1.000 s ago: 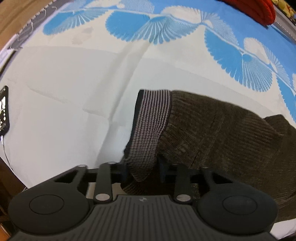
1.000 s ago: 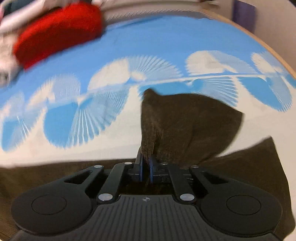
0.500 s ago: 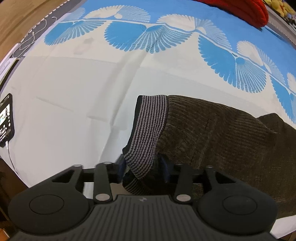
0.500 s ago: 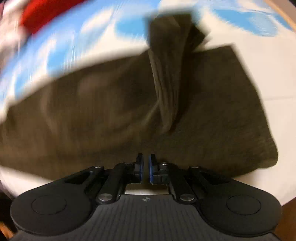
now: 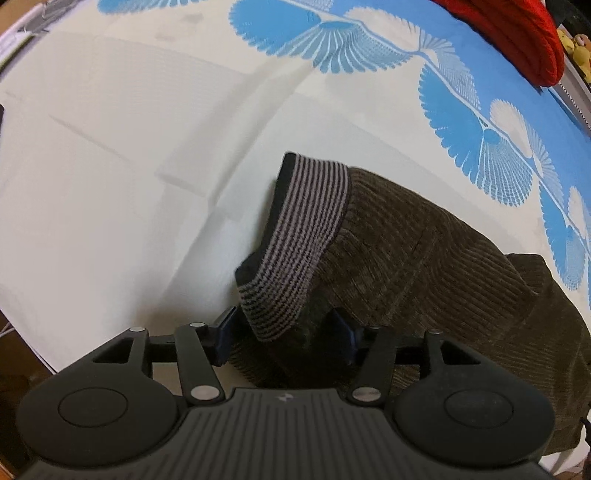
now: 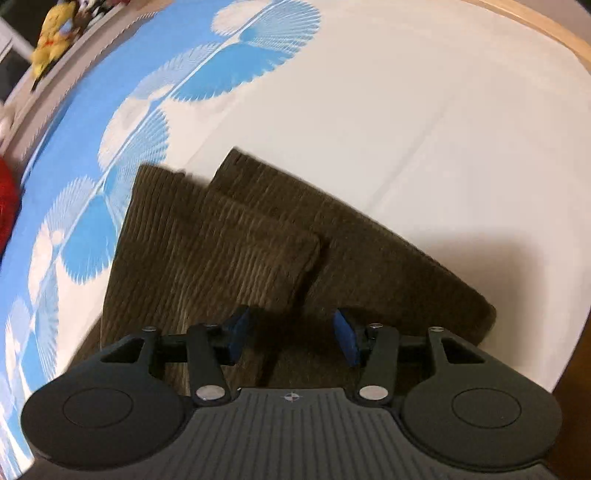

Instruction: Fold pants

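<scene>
While both jaws open, pants (image 5: pixel 424 266) beside bare white sheet (image 5: pixel 129 166).

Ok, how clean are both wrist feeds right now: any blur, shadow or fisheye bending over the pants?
Left wrist: sharp; striped waistband and corduroy ribs crisp, bedsheet bowed by fisheye, shadow beneath the left gripper, jaws opening. Right wrist: slight motion smear at the far pant-leg ends; hard shadow on the sheet beside the pants; right gripper opening.

Before you: a bed (image 5: pixel 129 155) covered by a cream sheet (image 6: pixel 424 122) with blue fan motifs. Directly on it lie folded brown corduroy pants (image 6: pixel 229 240) and, at the far edge, a red knit item (image 5: pixel 517 33).
</scene>
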